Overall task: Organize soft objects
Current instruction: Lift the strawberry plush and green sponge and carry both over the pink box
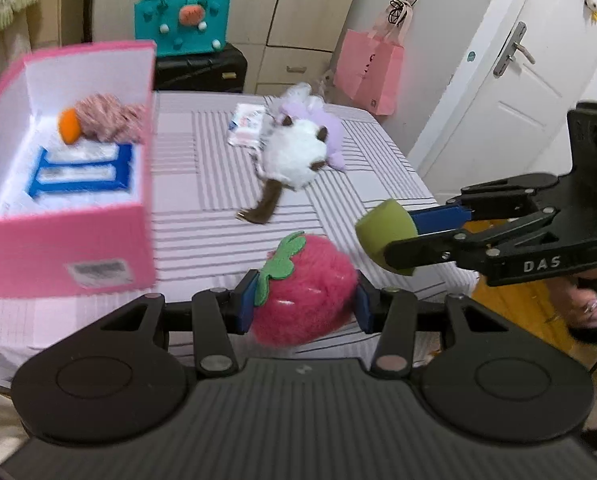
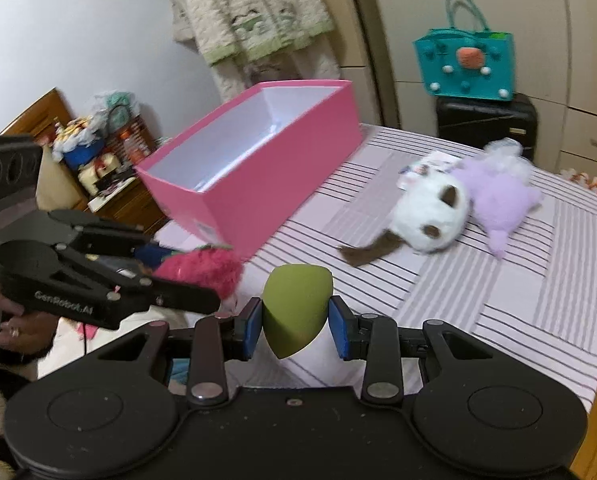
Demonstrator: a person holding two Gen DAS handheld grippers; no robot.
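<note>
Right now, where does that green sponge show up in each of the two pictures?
Left wrist view: the green sponge is at the right, pinched by the right gripper, above the bed's edge.
Right wrist view: the sponge is at bottom centre, between the blue pads.
Shared landmark: the pink box, left of the sponge in both views.

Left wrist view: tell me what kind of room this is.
Most likely a bedroom at home. A bed with a striped sheet fills the middle, wardrobe doors stand behind it, and a white room door with a lever handle is on the right.
</note>
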